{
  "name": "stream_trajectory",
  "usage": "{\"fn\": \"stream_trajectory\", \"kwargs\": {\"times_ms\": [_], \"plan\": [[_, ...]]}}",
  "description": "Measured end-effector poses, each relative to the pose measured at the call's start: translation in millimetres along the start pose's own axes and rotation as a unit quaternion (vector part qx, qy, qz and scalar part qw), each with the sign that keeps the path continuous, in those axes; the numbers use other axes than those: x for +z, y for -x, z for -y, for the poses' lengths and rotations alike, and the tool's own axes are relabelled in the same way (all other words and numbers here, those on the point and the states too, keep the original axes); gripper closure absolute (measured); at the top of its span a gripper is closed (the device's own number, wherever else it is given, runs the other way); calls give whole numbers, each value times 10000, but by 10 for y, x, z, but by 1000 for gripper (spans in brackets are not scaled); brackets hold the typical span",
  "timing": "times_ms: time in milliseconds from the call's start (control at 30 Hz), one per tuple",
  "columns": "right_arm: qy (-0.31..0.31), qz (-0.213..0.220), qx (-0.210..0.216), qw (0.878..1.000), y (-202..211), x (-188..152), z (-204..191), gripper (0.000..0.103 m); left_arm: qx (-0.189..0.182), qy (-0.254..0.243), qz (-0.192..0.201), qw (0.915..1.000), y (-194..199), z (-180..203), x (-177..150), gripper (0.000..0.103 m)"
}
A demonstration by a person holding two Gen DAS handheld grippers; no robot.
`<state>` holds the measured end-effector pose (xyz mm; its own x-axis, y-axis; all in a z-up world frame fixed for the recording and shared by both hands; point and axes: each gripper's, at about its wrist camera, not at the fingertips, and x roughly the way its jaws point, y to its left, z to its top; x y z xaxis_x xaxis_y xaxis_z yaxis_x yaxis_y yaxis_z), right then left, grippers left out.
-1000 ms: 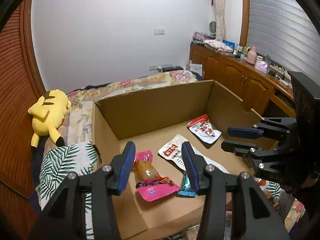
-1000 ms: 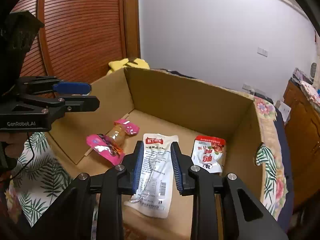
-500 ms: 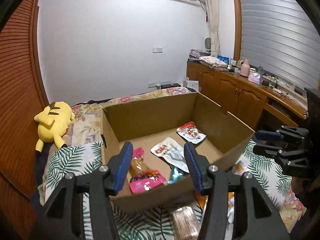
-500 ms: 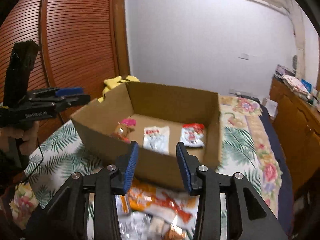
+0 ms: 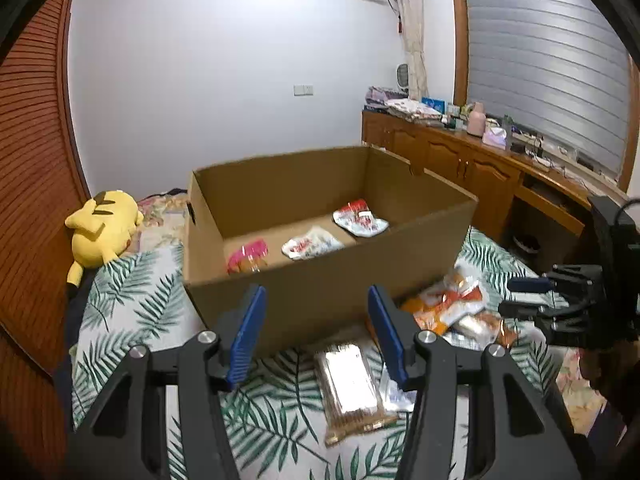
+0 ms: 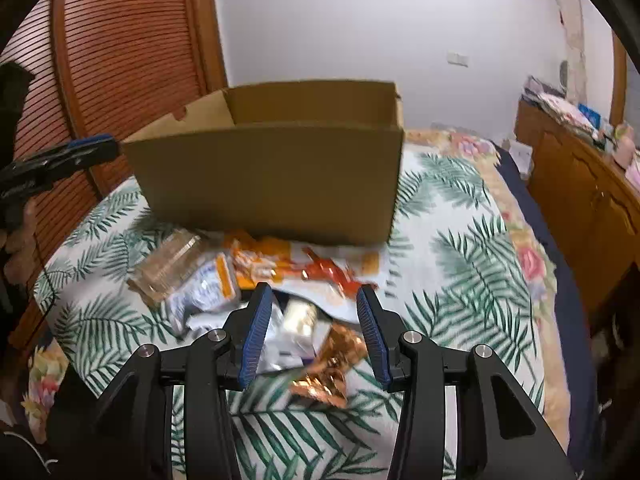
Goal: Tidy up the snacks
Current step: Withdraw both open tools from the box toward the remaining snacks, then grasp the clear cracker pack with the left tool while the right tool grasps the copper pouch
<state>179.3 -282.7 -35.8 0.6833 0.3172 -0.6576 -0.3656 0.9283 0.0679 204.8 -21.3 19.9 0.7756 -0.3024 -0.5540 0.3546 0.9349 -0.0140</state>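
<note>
An open cardboard box (image 5: 400, 256) stands on the leaf-print bed cover (image 5: 132, 312); it also shows in the right wrist view (image 6: 272, 184). Inside lie a pink packet (image 5: 248, 254), a white packet (image 5: 310, 244) and a red-white packet (image 5: 360, 220). Loose snacks lie in front of the box: a clear biscuit pack (image 5: 350, 384), orange packets (image 5: 448, 304) (image 6: 280, 260), a copper foil pack (image 6: 332, 364). My left gripper (image 5: 316, 336) is open and empty, in front of the box. My right gripper (image 6: 312, 332) is open and empty above the snack pile.
A yellow plush toy (image 5: 102, 228) lies left of the box by the wooden slatted door (image 5: 32, 184). A wooden sideboard (image 5: 480, 172) with clutter runs along the right wall. The bed edge (image 6: 548, 264) drops off to the right.
Both grippers have pulled back and down from over the box. The loose snack pile in front of the box has come into view. The right jaws have opened wider.
</note>
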Motion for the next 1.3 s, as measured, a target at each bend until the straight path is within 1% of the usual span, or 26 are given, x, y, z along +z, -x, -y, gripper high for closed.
{"fn": "stream_trajectory", "kwargs": {"times_ms": [67,167,267,400,533,567,700,833,900,1067,1167,1300], "plan": [[-85,-84,-40,9999,-55,-87,57,59,17,-1,-93,10000,-52,24,-82,50],[-250,-278,-141,9992,-163,-187,126,62,22,-23,-256,9997,-123,77,-192,50],[-401,-371,-96,9985,-220,-256,172,62,-18,-90,-371,9993,-185,147,-273,50],[-430,-462,-130,9979,-268,-304,189,64,-24,-155,-487,9987,-265,192,-306,50],[-428,-507,-235,9975,-294,-328,201,64,72,-157,-639,9978,-337,192,-315,50],[-444,-516,-258,9973,-301,-339,205,65,107,-156,-694,9974,-355,188,-313,50],[-488,-439,-268,9975,-287,-386,220,66,208,-209,-869,9958,-418,177,-302,50],[-212,-381,-463,9980,-294,-421,134,66,112,-128,-1225,9923,-556,155,-322,50],[-135,-339,-529,9979,-291,-443,110,68,96,-113,-1352,9907,-622,167,-340,50],[-162,-293,-452,9984,-276,-453,147,69,84,-113,-1636,9864,-767,197,-390,50],[-121,-248,-452,9986,-276,-465,137,69,23,2,-1796,9837,-857,184,-416,50],[-115,-157,-434,9989,-270,-489,141,69,-98,213,-1856,9823,-902,159,-404,50]]}}
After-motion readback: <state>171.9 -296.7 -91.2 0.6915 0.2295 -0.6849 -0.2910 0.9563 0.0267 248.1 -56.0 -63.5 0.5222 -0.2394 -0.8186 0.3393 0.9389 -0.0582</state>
